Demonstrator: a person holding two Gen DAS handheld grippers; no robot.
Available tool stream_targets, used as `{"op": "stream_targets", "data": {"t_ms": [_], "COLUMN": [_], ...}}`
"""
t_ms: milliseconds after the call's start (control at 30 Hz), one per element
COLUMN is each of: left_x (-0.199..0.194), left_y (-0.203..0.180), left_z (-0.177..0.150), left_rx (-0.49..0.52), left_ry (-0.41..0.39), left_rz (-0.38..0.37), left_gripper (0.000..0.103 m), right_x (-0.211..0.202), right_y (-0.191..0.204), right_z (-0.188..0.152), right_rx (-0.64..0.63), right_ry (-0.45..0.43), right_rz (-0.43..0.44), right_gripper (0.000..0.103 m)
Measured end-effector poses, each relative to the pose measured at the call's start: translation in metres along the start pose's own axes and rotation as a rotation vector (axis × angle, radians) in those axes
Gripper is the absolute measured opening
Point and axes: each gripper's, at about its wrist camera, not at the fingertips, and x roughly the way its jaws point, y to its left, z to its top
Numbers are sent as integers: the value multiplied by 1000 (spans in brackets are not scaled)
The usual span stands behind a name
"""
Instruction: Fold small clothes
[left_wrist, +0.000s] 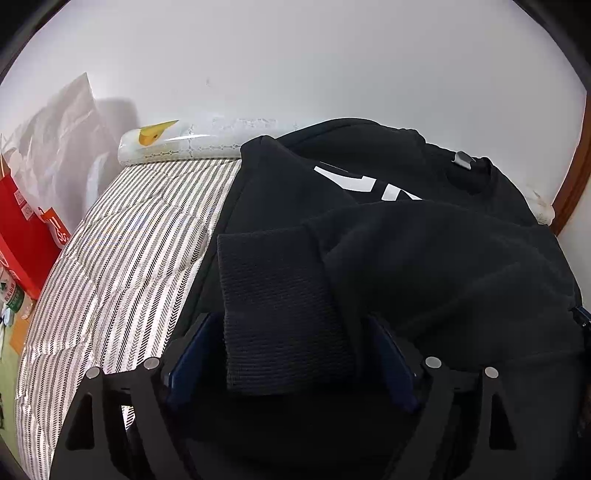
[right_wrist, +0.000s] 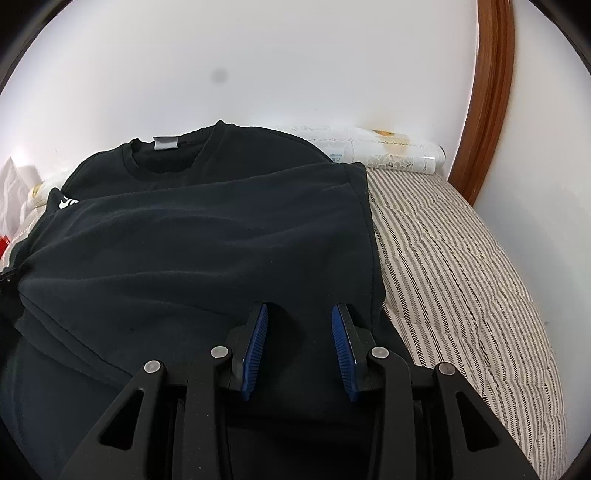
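Left wrist view: black sweatshirt (left_wrist: 424, 258) lies on the striped bedcover (left_wrist: 122, 258), collar and grey neck label (left_wrist: 463, 159) at the far end toward the white wall. One sleeve is laid across the body, and its ribbed cuff (left_wrist: 280, 306) runs down into the left gripper (left_wrist: 288, 354). The blue pads (left_wrist: 188, 354) stand wide apart on either side of the cuff. No clamping is evident; whether either pad touches the fabric cannot be told. Judgement: the sleeve sits across the chest so the garment narrows to a rectangle before the lengthwise fold.

Right wrist view: right gripper (right_wrist: 299, 343) is over the near right part of the sweatshirt (right_wrist: 192, 258), jaws apart, nothing between the blue pads (right_wrist: 255, 347) but the cloth lying below. The right edge of the garment runs straight, just beside the gripper, with bare bedcover (right_wrist: 461, 277) to the right. Judgement: the right side is already folded in, and the gripper is placed near the hem edge ready to pinch it.

Background: rolled patterned sheet (left_wrist: 177, 142) at the far edge against the wall; red box (left_wrist: 22, 229) at far left.

Likely next: both grippers take the near hem and carry it toward the collar.
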Motion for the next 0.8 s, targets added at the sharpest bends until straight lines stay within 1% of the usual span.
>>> {"op": "stream_targets", "data": {"t_ms": [233, 367, 400, 467, 533, 600, 633, 667, 733, 800], "left_x": [-4, -12, -15, -24, -33, -47, -57, -64, -88, -106], "left_y": [5, 8, 7, 9, 14, 23, 26, 27, 31, 37], "left_z": [-1, -5, -5, -7, -12, -23, -31, -36, -55, -70], "left_rx": [-18, -14, 2, 10, -18, -50, -49, -41, -8, 1], "left_ry": [-9, -22, -21, -18, -10, 6, 2, -6, -17, -18], "left_rz": [-24, -33, -22, -22, -48, -94, -101, -96, -65, -64], "left_gripper": [83, 83, 83, 83, 83, 83, 83, 83, 83, 83], "right_x": [-4, -9, -15, -29, -51, -69, -79, -89, -105, -119], "right_y": [-7, -4, -3, -6, -12, -21, -26, -32, -43, -51], "right_z": [-1, 0, -1, -3, -6, -10, -14, -18, -31, -48], "right_rx": [27, 13, 10, 23, 28, 32, 32, 39, 55, 54], "right_ry": [-13, 11, 17, 20, 18, 9, 9, 9, 8, 14], "right_rz": [38, 19, 9, 20, 26, -6, -17, -20, -23, -26], "right_gripper": [35, 35, 35, 35, 37, 37, 37, 37, 37, 37]}}
